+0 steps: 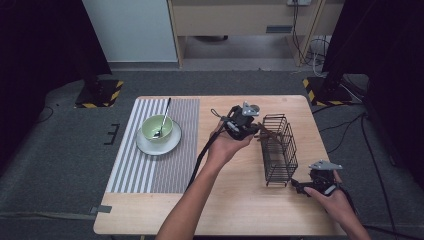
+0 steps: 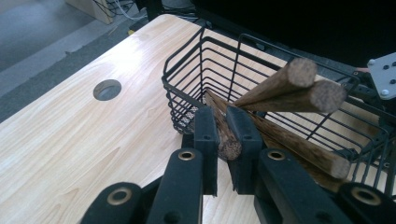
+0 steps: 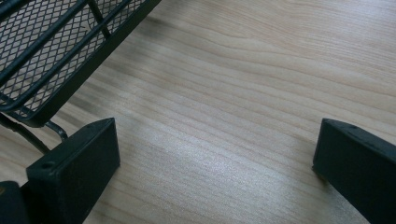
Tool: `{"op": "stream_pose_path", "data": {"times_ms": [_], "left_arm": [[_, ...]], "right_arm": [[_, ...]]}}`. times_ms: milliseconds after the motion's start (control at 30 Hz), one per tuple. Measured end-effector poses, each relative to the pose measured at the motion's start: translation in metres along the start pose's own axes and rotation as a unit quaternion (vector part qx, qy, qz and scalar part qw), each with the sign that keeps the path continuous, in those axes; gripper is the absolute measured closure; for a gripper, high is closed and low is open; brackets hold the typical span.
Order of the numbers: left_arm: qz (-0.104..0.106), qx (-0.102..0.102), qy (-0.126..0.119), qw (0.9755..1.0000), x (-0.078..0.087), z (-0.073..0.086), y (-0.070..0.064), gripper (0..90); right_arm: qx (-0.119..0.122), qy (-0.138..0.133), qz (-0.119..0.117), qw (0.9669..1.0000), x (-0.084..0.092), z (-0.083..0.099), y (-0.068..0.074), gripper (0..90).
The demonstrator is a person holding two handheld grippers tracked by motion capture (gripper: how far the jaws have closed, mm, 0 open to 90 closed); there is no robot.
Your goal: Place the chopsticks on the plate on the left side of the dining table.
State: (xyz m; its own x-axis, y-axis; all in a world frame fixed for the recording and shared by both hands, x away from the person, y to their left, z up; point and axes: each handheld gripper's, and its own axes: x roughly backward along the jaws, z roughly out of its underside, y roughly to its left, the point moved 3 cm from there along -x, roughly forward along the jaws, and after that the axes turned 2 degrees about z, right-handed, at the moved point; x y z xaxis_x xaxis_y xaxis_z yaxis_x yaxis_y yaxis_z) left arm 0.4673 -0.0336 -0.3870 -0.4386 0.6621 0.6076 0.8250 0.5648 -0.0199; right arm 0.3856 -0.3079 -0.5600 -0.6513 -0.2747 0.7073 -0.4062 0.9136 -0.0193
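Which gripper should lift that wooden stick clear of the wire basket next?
Left. The left gripper is already shut on a wooden stick at the wire basket's rim. The right gripper is open over the bare table beside the basket, holding nothing.

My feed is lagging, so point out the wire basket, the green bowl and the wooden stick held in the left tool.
wire basket (image 1: 280, 150): high view, near side wall.
green bowl (image 1: 150, 131): high view, left rim.
wooden stick (image 2: 229, 147): left gripper view, end face pinched between the jaws.

A spoon (image 1: 162, 121) rests in a green bowl (image 1: 156, 128).
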Motion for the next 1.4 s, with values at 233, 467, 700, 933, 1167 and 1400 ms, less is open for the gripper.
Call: {"op": "stream_pose_path", "data": {"times_ms": [233,467,700,933,1167,1400], "left_arm": [[-0.007,-0.005,-0.01,0.9999,0.007,-0.001,0.0,83.4],[-0.003,-0.002,-0.029,0.9996,0.019,0.001,0.002,83.5],[0.001,0.0,-0.049,0.9988,0.03,0.007,0.007,83.5],[0.019,0.01,-0.083,0.9964,0.041,0.016,0.013,83.5],[0.029,0.031,-0.112,0.9928,0.044,0.023,0.02,83.5],[0.029,0.039,-0.126,0.9908,0.047,0.029,0.025,83.5]], "right_arm": [[0.0,0.0,-0.001,1.0,0.0,0.0,0.0,0.6],[0.0,0.0,-0.001,1.0,0.0,0.0,0.0,0.7],[0.0,0.0,-0.001,1.0,0.0,0.0,0.0,0.7],[-0.001,0.001,-0.001,1.0,0.001,0.0,0.001,0.7],[-0.002,0.0,-0.001,1.0,0.001,0.0,0.001,0.7],[-0.002,0.0,-0.001,1.0,0.001,0.0,0.001,0.6]]}}
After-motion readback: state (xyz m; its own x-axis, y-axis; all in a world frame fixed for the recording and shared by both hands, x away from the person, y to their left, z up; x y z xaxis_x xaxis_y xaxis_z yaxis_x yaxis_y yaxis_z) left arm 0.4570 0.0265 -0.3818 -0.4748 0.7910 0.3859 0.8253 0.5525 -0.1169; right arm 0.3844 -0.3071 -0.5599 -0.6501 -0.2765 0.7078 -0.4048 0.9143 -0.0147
